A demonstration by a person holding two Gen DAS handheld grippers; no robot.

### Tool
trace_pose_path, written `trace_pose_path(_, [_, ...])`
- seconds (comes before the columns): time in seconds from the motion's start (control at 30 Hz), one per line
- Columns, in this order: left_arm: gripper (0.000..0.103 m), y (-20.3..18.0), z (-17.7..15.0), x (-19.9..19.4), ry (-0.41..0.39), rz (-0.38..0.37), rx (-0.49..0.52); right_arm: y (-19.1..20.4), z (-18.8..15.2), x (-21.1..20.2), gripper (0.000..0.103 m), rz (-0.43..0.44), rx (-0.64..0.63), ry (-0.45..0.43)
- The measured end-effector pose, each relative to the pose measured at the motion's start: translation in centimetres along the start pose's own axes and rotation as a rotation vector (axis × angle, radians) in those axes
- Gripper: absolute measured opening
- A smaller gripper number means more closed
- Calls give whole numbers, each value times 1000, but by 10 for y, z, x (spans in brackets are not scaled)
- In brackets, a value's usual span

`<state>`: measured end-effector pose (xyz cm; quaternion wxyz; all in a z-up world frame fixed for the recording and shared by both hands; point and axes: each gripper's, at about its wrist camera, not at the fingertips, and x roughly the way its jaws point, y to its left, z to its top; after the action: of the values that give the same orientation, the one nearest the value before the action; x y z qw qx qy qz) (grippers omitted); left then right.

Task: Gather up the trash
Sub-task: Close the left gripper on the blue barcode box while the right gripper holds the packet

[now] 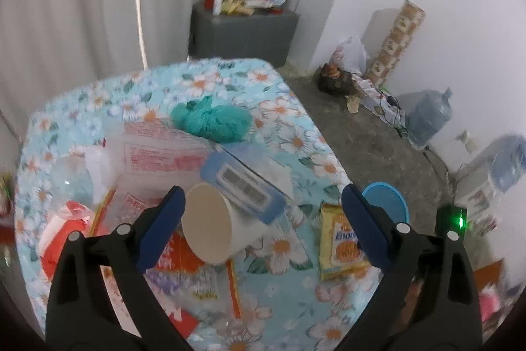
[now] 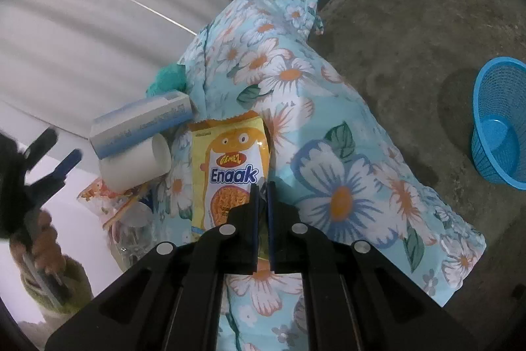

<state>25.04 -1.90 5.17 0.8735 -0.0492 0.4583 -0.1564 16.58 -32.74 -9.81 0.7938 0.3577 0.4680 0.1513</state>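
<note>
Trash lies on a table with a floral cloth [image 1: 289, 120]. My left gripper [image 1: 263, 203] is open above a white paper cup [image 1: 213, 222] lying on its side; the cup sits between the fingers, untouched. A blue-white box [image 1: 243, 180] leans on the cup. My right gripper [image 2: 262, 186] is shut on the lower corner of a yellow Enaak snack packet [image 2: 230, 166], which also shows in the left wrist view [image 1: 342, 242]. The cup [image 2: 134, 166] and box [image 2: 141, 124] lie left of the packet. A blue basket [image 2: 499, 124] stands on the floor to the right.
A teal bundle [image 1: 213, 120], clear plastic bags [image 1: 157, 153] and red wrappers [image 1: 62, 229] crowd the table's left. A grey cabinet [image 1: 243, 32] stands behind. Water jugs [image 1: 427, 117] and bags line the far wall on a concrete floor [image 2: 411, 38].
</note>
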Motion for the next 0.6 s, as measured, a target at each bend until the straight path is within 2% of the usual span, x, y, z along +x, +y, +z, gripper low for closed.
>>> trace_pose_path(0.03, [90,8,8,10,41,-17,-33,0,-2,-2,5,2,0,-2])
trace_pose_path(0.1, [76,19,15,25,93,-36,-109,0,-4,-3,5,-1,-7,-5])
trace_pose_path(0.13, [76,28,19,33,124,-59,-171,0,-5,-2,5,-3,-11,-6])
trace_pose_path(0.23, [73,43,25,49,162,-119,-269,0,-5,-1,5,-4,-15,-9])
trace_pose_path(0.33, [65,49,25,54,158,-116,-307,-2,-5,0,5,0,-8,-6])
trace_pose_path(0.53, [38,53,26,56,124,-94,-324,-2,-5,2,5,-3,-11,-6])
trace_pose_path(0.6, [37,54,25,53,109,-91,-323,-2,-5,2,5,-3,-11,-7])
